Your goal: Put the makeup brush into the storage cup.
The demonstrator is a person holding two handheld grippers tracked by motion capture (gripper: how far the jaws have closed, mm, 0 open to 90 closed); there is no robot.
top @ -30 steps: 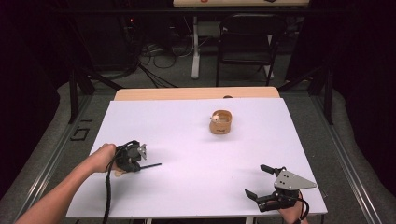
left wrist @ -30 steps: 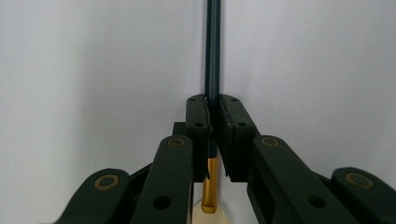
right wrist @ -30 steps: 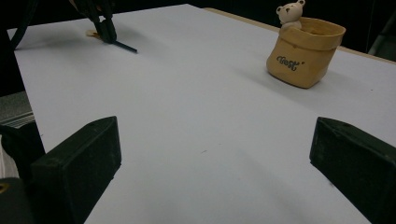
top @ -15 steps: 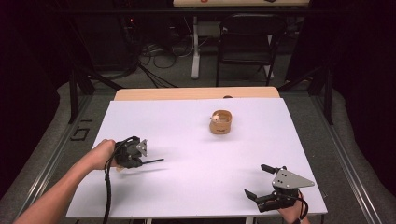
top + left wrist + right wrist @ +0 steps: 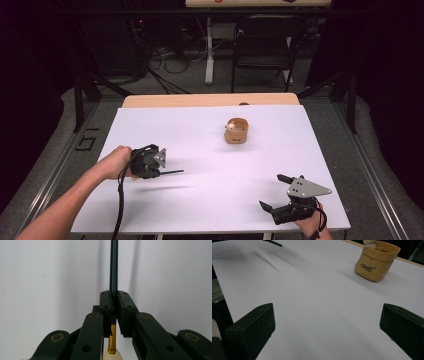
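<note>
**Brush pinched in the left claw, right claw waiting wide**

Nearest to me, at the counter's front edge, I had the right claw (image 5: 274, 192) parked low with its jaws spread wide and nothing between them; I judged it was resting there as a spare hand, out of the way of the working side. To the left, a little farther in, the left claw (image 5: 161, 172) was clamped tight on a slim dark stick, which I took for a paintbrush (image 5: 113, 270): a gold ferrule and a pale end showed just behind the pads, and the dark shaft ran straight out ahead, roughly level above the counter (image 5: 200, 130). Holding it near the ferrule seemed meant to keep the long shaft steady while carrying it.

Farther on, right of centre, stood a small tan pot (image 5: 236, 131) shaped like a rolled-down sack, with lettering on its side and something pale at its rim. It looked the likely place for the brush.

The counter was covered in plain white, with a wooden strip at its far edge. Beyond lay grey floor, cables, a black chair (image 5: 265, 42) and dark surroundings.
</note>
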